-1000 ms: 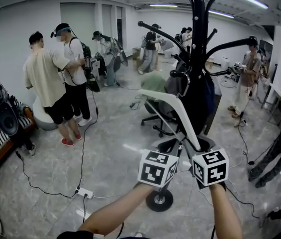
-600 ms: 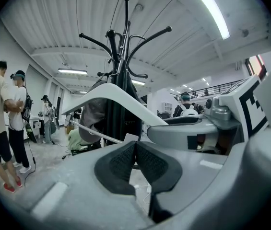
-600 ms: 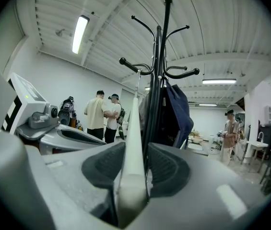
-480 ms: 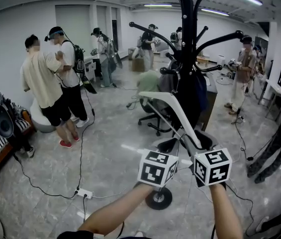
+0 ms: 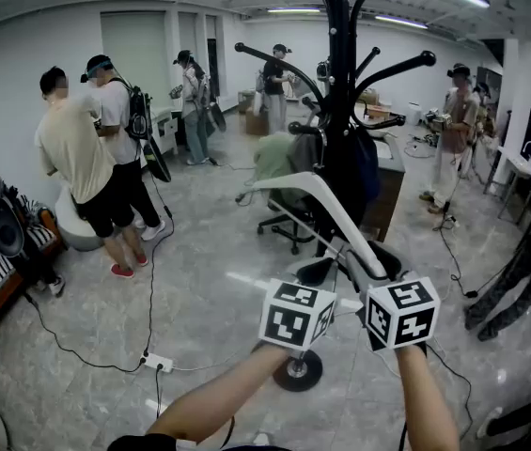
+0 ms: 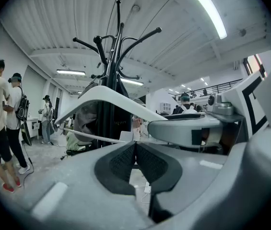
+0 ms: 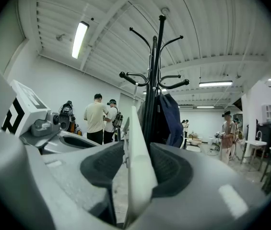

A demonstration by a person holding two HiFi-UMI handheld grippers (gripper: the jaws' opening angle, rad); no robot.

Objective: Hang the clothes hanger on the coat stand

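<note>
The black coat stand [image 5: 338, 83] rises in front of me, its round base [image 5: 300, 372] on the floor. The white clothes hanger [image 5: 326, 205] slopes down from the stand's hooks toward both grippers; its hook is hard to make out against the stand. My right gripper [image 5: 378, 275] has the hanger's white arm [image 7: 137, 143] between its jaws, which are opening, with a gap showing beside the arm. My left gripper [image 6: 135, 150] has its pads together, and the hanger's thin lower bar [image 6: 94, 135] runs into their seam.
A dark blue garment [image 7: 171, 114] hangs on the stand. An office chair [image 5: 293, 219] stands behind it. Two people [image 5: 86, 167] stand at the left and others stand farther back. A power strip [image 5: 157, 362] with cables lies on the floor. A speaker [image 5: 2, 224] sits on a bench at left.
The head view has swung a little, so the stand and people sit slightly further left. Both grippers and the hanger keep their places.
</note>
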